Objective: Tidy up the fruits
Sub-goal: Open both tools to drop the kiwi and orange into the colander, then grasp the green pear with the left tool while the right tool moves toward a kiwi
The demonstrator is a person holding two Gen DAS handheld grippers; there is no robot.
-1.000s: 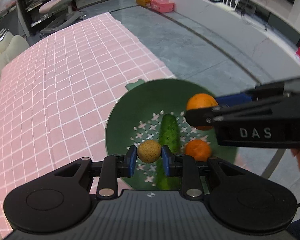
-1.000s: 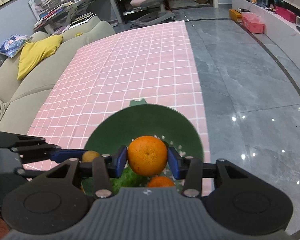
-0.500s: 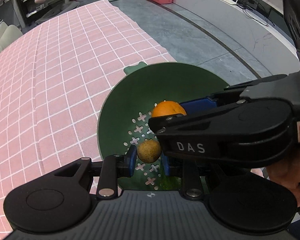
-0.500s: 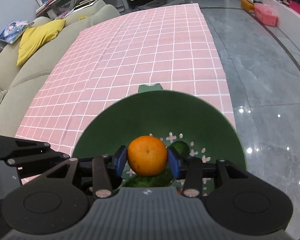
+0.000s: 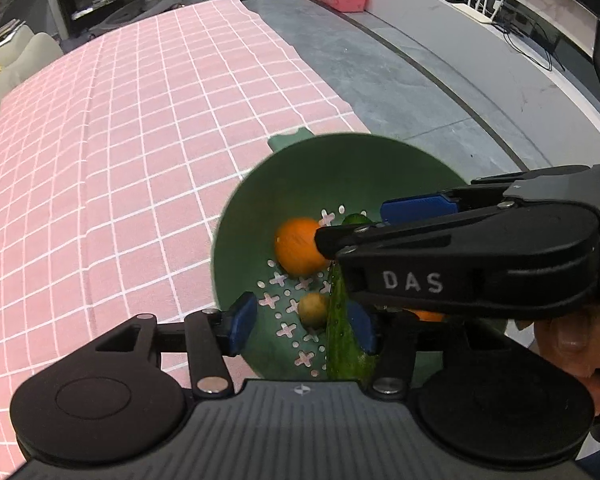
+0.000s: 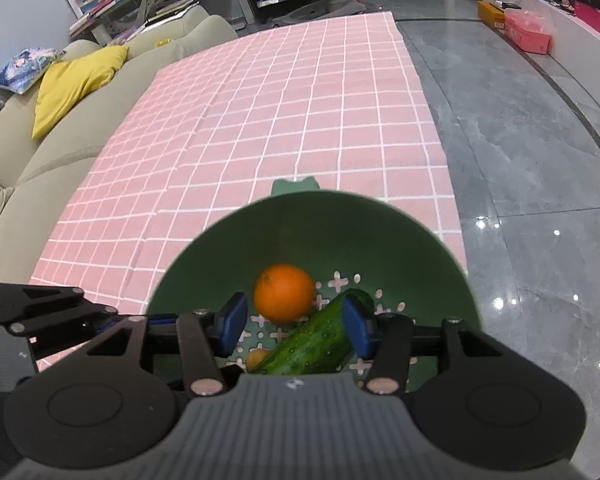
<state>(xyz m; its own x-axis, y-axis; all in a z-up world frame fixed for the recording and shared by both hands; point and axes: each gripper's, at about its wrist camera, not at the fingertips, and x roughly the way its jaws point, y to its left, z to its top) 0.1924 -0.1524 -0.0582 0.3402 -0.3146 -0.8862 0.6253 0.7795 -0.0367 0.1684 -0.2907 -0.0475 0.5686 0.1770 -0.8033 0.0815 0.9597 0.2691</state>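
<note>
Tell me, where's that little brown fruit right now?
The small brown fruit lies free in the green colander, left of the cucumber, below the orange.
</note>
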